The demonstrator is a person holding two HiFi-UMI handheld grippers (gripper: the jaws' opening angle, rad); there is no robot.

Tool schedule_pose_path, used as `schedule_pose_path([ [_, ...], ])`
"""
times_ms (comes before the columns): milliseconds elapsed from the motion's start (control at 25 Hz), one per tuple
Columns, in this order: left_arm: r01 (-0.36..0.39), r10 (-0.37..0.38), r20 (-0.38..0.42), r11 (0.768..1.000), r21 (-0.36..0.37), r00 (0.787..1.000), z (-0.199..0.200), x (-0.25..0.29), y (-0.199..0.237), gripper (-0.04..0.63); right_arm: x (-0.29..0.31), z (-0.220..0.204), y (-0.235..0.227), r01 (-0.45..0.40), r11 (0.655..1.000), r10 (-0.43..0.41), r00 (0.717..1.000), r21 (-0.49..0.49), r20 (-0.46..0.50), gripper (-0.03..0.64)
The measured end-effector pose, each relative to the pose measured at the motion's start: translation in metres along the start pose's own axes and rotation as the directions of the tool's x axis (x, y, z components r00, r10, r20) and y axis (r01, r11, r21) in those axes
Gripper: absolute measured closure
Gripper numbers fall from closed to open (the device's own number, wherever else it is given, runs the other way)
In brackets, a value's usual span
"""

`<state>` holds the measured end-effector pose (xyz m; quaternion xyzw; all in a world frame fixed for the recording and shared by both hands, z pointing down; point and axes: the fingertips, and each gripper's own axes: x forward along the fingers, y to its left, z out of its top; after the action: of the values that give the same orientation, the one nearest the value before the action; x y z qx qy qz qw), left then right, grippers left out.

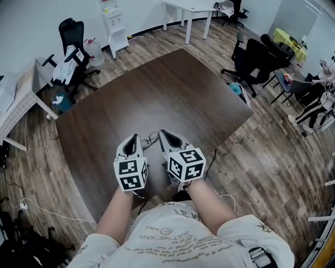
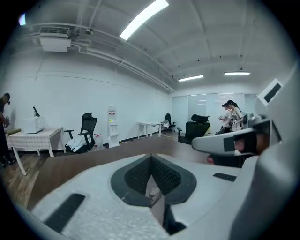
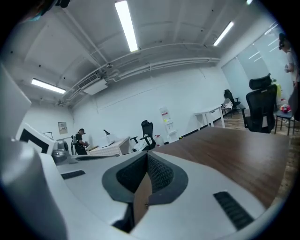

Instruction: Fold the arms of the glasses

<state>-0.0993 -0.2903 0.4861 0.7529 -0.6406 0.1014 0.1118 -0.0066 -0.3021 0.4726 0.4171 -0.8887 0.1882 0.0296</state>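
A pair of thin dark-framed glasses [image 1: 151, 138] shows small on the brown table [image 1: 172, 89], between the tips of my two grippers and partly hidden by them. Whether its arms are folded I cannot tell. Both grippers hang above the table, pointing almost level. My left gripper [image 1: 134, 138] is shut, its pads [image 2: 140, 176] together; a small glint shows low in the slit. My right gripper [image 1: 163, 133] is shut too, its pads [image 3: 159, 173] closed with nothing seen between them. In the left gripper view the right gripper [image 2: 234, 143] appears close at the right.
A person's forearms [image 1: 207, 201] hold the grippers over the table's near edge. Black office chairs [image 1: 259, 60] stand right of the table, another chair [image 1: 73, 52] at the left. White tables [image 1: 188, 13] and a water dispenser [image 1: 115, 26] stand by the far wall. People sit at the far right [image 1: 314, 94].
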Motion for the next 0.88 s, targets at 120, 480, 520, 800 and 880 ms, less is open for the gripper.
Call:
schedule_pose_path([
  [120, -0.007, 0.007, 0.012, 0.999, -0.043, 1.0, 0.011, -0.022, 0.009, 0.581, 0.004, -0.003, 0.018, 0.007, 0.998, -0.007, 1.0, -0.062, -0.012, 0.604],
  [480, 0.029, -0.026, 0.041, 0.997, -0.076, 0.999, 0.024, -0.058, 0.03, 0.581, 0.005, -0.008, 0.065, -0.009, 0.998, 0.009, 1.0, -0.057, 0.003, 0.604],
  [520, 0.035, -0.031, 0.042, 0.996, -0.077, 0.999, 0.024, -0.06, 0.029, 0.581, 0.004, -0.008, 0.066, -0.006, 0.998, 0.006, 1.0, -0.056, 0.006, 0.604],
  [800, 0.057, -0.054, 0.061, 0.997, -0.058, 0.997, 0.03, -0.073, 0.022, 0.581, -0.008, -0.007, 0.073, 0.005, 0.998, -0.004, 1.0, -0.056, 0.021, 0.604],
  [880, 0.061, -0.057, 0.064, 0.996, -0.06, 0.996, 0.03, -0.076, 0.019, 0.581, -0.012, -0.008, 0.076, 0.003, 0.998, -0.001, 1.0, -0.061, 0.024, 0.604],
])
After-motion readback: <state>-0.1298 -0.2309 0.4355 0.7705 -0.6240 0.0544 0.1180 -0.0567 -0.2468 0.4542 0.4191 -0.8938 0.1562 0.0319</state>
